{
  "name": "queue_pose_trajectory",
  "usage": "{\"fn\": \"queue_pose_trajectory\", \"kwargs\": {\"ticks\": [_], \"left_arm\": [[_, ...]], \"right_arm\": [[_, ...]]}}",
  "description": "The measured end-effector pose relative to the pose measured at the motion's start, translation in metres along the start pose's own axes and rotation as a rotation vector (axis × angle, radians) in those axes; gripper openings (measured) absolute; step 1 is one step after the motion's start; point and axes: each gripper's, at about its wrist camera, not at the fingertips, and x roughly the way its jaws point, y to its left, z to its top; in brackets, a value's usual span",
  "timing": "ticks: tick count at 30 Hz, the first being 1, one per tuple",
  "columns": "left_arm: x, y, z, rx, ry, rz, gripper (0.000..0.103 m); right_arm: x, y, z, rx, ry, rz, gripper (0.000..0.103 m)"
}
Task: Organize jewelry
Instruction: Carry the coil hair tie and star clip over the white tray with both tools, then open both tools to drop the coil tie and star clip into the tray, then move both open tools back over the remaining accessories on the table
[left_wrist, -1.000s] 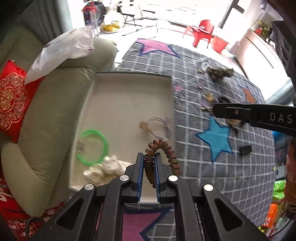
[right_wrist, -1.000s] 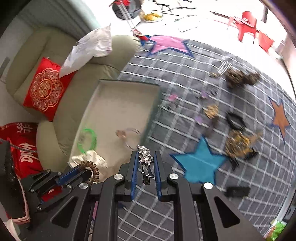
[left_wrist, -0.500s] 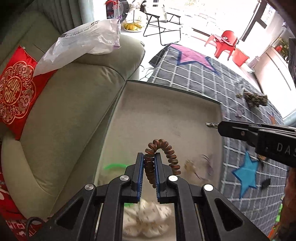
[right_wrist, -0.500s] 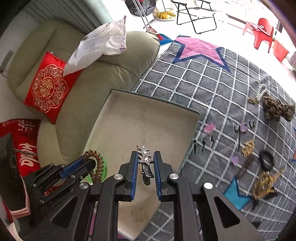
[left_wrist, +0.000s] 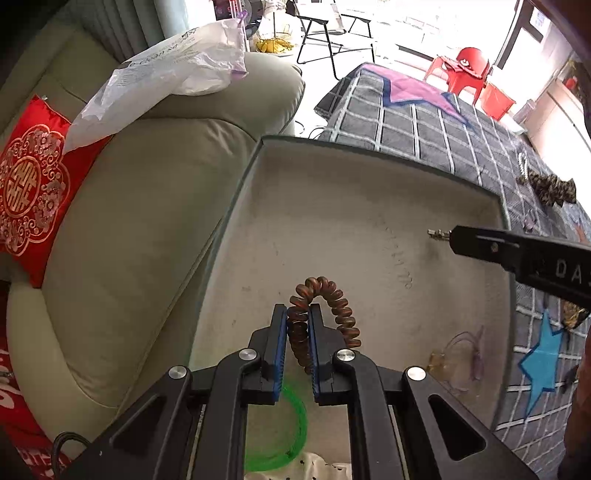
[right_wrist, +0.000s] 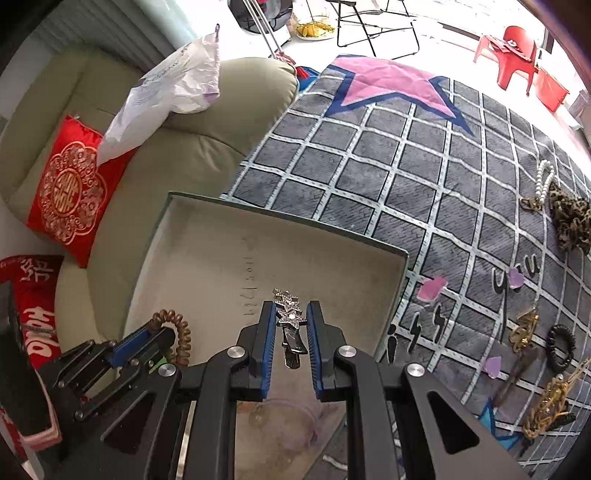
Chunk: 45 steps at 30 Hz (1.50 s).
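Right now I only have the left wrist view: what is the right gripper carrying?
Observer: A silver star-studded hair clip, pinched in the right gripper over the tray.
Operator: What is still waiting on the rug past that gripper?
Observer: A black hair tie and a gold chain lie on the rug, outside the tray.
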Motion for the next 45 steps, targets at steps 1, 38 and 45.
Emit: {"fn": "queue_pose_trajectory", "kwargs": {"ticks": [1,38,45], "left_arm": [[0.001,-0.001,-0.002,0.004,-0.003,0.008,0.013],[-0.047,-0.03,-0.022,0.058,0.016,0.07,0.103],[-0.07,-0.043,-0.031,0.076,0.016,0.062,0.103]], "right_arm": [[0.002,-0.001,-0.001,0.003,0.001,0.0,0.018],[-0.073,-0.056,-0.05,0.221,-0.001,0.044,0.084],[-0.098,-0.077,-0.079,0.272,-0.018,0.033,0.088]]}}
